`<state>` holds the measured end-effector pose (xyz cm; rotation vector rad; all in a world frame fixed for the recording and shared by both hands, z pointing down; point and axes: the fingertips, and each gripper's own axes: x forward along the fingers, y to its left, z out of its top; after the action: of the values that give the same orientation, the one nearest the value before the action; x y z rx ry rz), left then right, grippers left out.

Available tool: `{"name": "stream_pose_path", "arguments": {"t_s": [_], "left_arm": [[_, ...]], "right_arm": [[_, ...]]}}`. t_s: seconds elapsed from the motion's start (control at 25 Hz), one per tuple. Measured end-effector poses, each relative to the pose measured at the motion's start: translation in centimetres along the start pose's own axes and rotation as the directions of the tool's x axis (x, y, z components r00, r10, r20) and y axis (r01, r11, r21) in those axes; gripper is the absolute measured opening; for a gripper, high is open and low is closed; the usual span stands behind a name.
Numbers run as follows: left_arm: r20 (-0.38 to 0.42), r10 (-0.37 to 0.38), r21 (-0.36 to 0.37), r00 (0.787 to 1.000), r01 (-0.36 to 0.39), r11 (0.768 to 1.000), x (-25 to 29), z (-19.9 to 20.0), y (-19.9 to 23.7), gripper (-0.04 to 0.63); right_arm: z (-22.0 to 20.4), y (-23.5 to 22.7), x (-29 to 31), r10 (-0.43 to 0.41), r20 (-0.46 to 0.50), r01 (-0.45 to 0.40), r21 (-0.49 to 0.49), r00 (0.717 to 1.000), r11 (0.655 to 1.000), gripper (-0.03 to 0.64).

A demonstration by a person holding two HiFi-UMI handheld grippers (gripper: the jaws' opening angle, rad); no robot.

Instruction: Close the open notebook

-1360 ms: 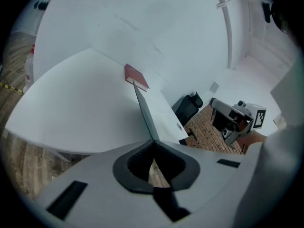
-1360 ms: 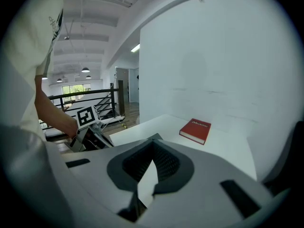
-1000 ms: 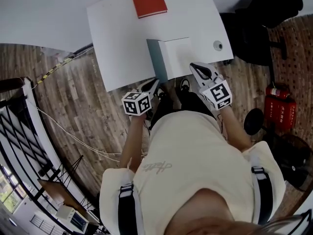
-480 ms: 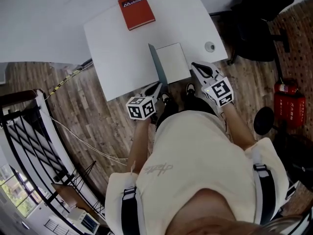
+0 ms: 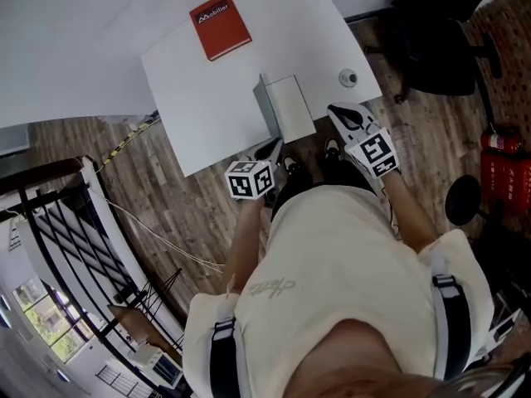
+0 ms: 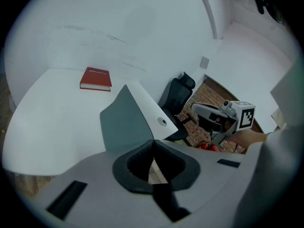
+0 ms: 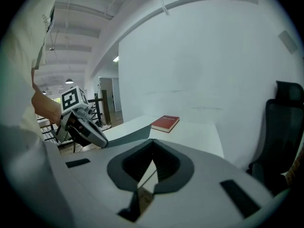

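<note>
The notebook (image 5: 290, 106) lies near the front edge of the white table (image 5: 199, 98). Its grey cover (image 5: 264, 110) is raised on the left and leans over the white page. In the left gripper view the cover (image 6: 124, 122) rises just ahead of the jaws. My left gripper (image 5: 273, 146) is shut, with its tips at the cover's near corner and nothing visible between them. To the right of the notebook, at the table edge, my right gripper (image 5: 335, 110) is shut and empty. It also shows in the left gripper view (image 6: 199, 109).
A red book (image 5: 221, 26) lies at the table's far side. A round grommet (image 5: 347, 77) sits near the right corner. A black office chair (image 5: 440, 40) and a red fire extinguisher (image 5: 508, 172) stand to the right, and a black railing (image 5: 50, 222) to the left.
The grey cover has swung further over the white page, so less page shows. Both grippers stay at the table's front edge while the head view has drifted.
</note>
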<state>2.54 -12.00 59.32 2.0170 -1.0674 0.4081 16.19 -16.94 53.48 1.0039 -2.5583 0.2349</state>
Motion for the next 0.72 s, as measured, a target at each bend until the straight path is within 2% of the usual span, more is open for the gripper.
{"name": "stream_pose_path", "arguments": {"t_s": [0.36,0.56,0.72], "left_arm": [[-0.046,0.05,0.02,0.998,-0.049,0.999,4.3,-1.1,-1.7,0.026],[-0.079,0.078,0.016,0.994,-0.077,0.997,5.8,-2.1,-2.0,0.026],[-0.096,0.09,0.044,0.991,-0.086,0.995,6.9,-2.3,-2.3,0.028]], "right_arm": [[-1.6,-1.9,0.0,0.07,0.001,-0.07,0.026,0.998,0.997,0.008],[-2.7,-3.3,-0.3,0.068,0.015,-0.069,0.045,0.998,0.997,0.008],[-3.4,-3.9,0.0,0.074,0.013,-0.074,0.055,0.997,0.996,0.008]]}}
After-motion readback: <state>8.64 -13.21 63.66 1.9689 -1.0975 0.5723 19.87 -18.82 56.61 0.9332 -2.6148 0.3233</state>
